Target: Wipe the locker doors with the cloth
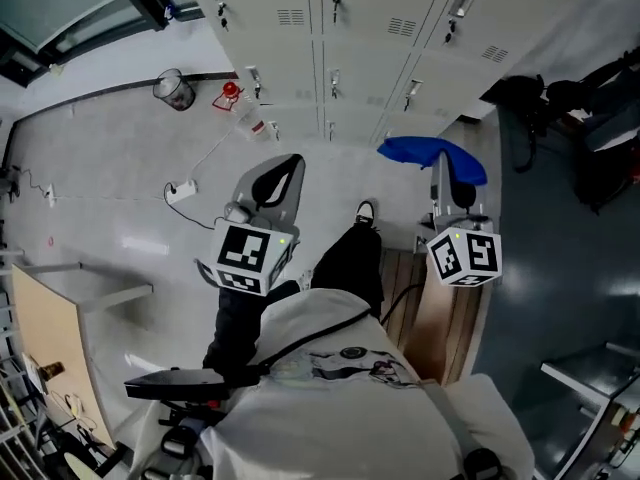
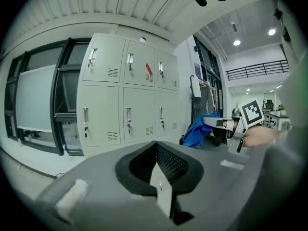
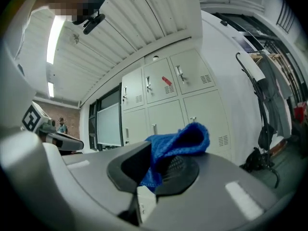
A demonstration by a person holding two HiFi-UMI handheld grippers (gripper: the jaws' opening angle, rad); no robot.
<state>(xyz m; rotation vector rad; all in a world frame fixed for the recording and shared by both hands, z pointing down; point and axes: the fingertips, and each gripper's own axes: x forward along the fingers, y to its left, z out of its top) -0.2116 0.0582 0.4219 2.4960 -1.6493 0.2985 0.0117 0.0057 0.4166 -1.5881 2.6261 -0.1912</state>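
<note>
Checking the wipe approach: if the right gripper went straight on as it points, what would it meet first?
Probably the locker doors, cloth first; nothing visible between, though depth is unclear.

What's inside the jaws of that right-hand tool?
A blue cloth, pinched in the right tool. Its upper fold bulges out above the jaws; how much of it lies deeper between them is covered.
</note>
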